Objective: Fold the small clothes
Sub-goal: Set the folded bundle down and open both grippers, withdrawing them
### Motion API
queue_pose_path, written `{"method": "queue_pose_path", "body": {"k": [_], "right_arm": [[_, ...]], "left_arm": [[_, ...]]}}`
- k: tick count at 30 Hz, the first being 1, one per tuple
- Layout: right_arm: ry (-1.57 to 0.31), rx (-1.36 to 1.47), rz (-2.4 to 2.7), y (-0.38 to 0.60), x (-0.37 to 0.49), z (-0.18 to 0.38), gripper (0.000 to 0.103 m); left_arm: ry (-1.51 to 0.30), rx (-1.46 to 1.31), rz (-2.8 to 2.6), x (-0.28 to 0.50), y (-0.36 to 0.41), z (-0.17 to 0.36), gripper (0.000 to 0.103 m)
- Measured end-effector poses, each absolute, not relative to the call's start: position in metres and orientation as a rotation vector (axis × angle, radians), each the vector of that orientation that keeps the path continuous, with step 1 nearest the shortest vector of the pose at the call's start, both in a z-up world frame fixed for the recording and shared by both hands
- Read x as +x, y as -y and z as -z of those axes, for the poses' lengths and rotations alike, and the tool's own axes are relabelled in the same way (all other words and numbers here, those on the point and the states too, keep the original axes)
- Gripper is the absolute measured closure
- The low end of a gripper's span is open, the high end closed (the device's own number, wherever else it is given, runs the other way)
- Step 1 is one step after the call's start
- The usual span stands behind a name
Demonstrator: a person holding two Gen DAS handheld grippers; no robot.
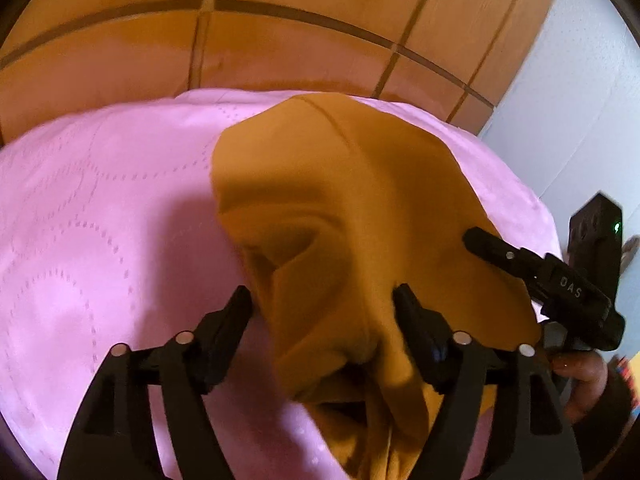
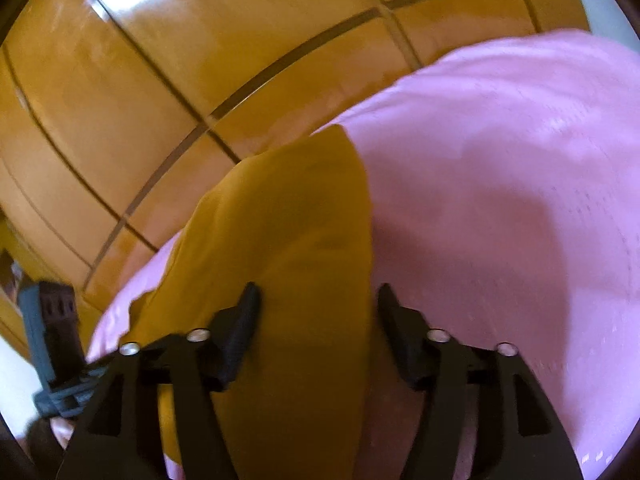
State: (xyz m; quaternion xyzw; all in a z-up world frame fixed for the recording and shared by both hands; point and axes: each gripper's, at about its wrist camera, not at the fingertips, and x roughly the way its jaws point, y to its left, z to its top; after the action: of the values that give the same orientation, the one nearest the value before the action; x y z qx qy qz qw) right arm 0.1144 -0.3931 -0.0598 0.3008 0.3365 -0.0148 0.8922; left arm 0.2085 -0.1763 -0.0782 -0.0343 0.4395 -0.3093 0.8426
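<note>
A: Black left gripper [image 1: 322, 300] fills the bottom of the left wrist view, jaws apart. A bunched ridge of the mustard-yellow fabric garment [image 1: 340, 208] runs up between them. Right pad sits against the cloth; I can't tell whether the left one touches.

B: Clamped?

A: No. The gap is wider than the fold and nothing is pinched.

B: Right side?

A: Black right gripper [image 2: 318, 300] fills the bottom of the right wrist view, jaws apart too. The garment's straight edge runs down between them, with cloth at the left pad and pink at the right. Frame is blurred, so contact is unclear.

B: Where's the garment?

A: Rumpled, centre to lower right in the left view, lying on a pink quilted bedspread with dotted stitch circles [image 1: 100, 220]. Its far tip nears the bedspread's top edge.

B: Surroundings?

A: Glossy orange wooden panels with dark seams [image 1: 280, 40] across the top of both views, pale wall [image 1: 580, 80] upper right. Right gripper also shows at the right edge of the left view, with a hand [image 1: 580, 376] below it.
</note>
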Motion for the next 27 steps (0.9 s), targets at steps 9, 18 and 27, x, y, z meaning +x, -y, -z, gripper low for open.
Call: {"method": "queue_pose_path", "body": {"k": [9, 18, 27], "right_arm": [[-0.682, 0.599, 0.102, 0.382, 0.055, 0.028, 0.013], [-0.740, 0.453, 0.084, 0.327, 0.025, 0.009, 0.009], [-0.758, 0.274, 0.123, 0.272, 0.007, -0.013, 0.004]], "left_arm": [[-0.879, -0.086, 0.489, 0.162, 0.143, 0.064, 0.007], [-0.765, 0.055, 0.331, 0.113, 0.122, 0.044, 0.002], [-0.734, 0.037, 0.274, 0.081, 0.093, 0.022, 0.002]]}}
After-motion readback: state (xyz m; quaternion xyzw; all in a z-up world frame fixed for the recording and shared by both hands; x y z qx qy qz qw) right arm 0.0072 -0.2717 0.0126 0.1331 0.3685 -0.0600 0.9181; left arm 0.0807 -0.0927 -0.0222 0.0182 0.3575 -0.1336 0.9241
